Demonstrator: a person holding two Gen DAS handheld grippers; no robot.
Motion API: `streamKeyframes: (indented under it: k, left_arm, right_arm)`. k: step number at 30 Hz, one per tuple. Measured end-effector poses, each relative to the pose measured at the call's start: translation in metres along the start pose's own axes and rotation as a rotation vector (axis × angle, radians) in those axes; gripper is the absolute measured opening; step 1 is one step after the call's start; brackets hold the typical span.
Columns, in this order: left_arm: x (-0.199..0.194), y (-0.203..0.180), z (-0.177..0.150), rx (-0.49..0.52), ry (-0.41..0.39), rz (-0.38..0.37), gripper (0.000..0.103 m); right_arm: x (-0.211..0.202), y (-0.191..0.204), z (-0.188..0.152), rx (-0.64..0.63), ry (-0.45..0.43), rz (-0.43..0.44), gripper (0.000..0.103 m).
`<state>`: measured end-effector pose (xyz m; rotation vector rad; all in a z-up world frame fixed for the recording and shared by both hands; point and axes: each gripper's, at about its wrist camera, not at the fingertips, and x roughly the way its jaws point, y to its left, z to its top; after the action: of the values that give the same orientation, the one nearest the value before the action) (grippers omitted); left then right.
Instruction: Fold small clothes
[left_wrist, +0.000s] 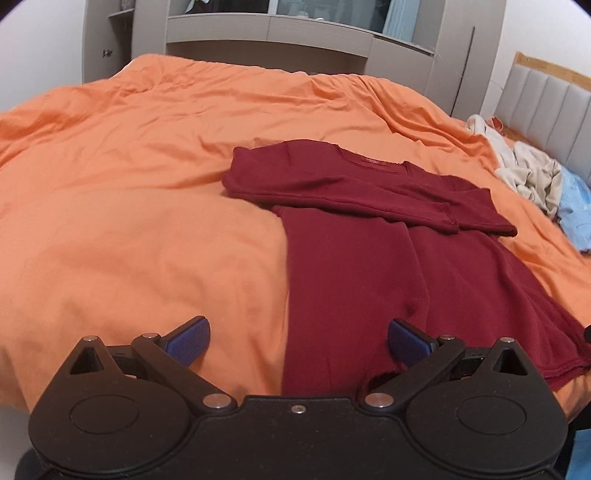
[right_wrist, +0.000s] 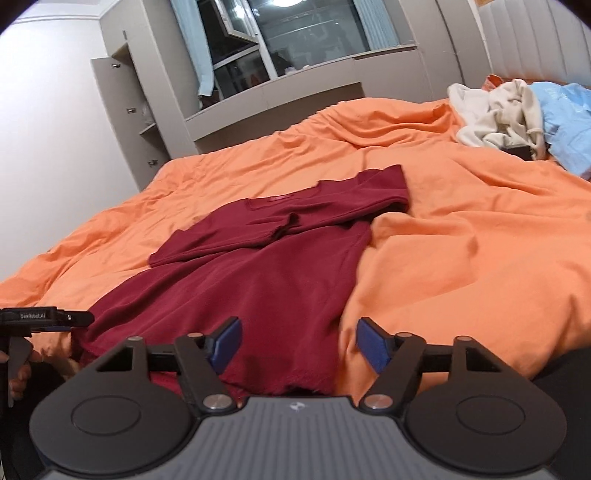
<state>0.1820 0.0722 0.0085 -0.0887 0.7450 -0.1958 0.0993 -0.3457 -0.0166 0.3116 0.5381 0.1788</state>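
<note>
Orange duvet (left_wrist: 129, 221) carries the maroon shirt (left_wrist: 369, 266), sleeves folded in; I keep both grippers (left_wrist: 297, 345) (right_wrist: 297, 345) spread at its hem, ready to fold.

The orange duvet (left_wrist: 129, 184) lies bare across its whole left half and along its far edge, so a gripper could pass there unhindered. The dark red top (left_wrist: 369, 240) covers the middle down to the near edge. At the far right corner a cream garment (right_wrist: 495, 114) and a light blue one (right_wrist: 569, 122) are heaped against the padded headboard (left_wrist: 546, 96).
</note>
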Motion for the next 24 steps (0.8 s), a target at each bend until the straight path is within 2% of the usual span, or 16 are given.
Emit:
streamKeyframes:
  k: [3,5,9,10,11,13,14,21,24]
  left_arm:
    - [-0.008,0.006,-0.003,-0.044,-0.008,-0.027,0.102]
    - [-0.013,0.009,-0.005,-0.081,-0.017,-0.044,0.102]
    - [-0.022,0.012,-0.005,-0.124,-0.046,-0.062,0.102]
    - [-0.023,0.011,-0.004,-0.125,-0.052,-0.059,0.1]
    - [-0.024,0.011,-0.004,-0.125,-0.055,-0.054,0.097]
    - [-0.023,0.011,-0.003,-0.127,-0.053,-0.049,0.092]
    - [-0.022,0.011,-0.003,-0.128,-0.046,-0.047,0.088]
    - [-0.021,0.005,-0.006,-0.088,-0.028,-0.072,0.072]
    - [-0.016,0.005,-0.009,-0.081,0.002,-0.087,0.056]
  right_arm:
    - [0.003,0.001,-0.004,0.012,0.009,-0.025,0.062]
    - [0.004,-0.002,-0.005,0.041,0.015,-0.042,0.052]
    - [0.006,0.001,-0.01,0.035,0.032,-0.056,0.046]
    - [0.005,0.004,-0.011,0.015,0.033,-0.066,0.04]
    - [0.005,0.007,-0.011,-0.014,0.03,-0.085,0.026]
    - [0.0,0.01,-0.011,-0.054,0.016,-0.112,0.01]
    - [-0.003,0.009,-0.009,-0.052,0.01,-0.101,0.008]
    - [-0.018,0.003,-0.002,-0.075,-0.035,-0.13,0.007]
    - [-0.016,0.001,-0.003,-0.07,-0.034,-0.135,0.007]
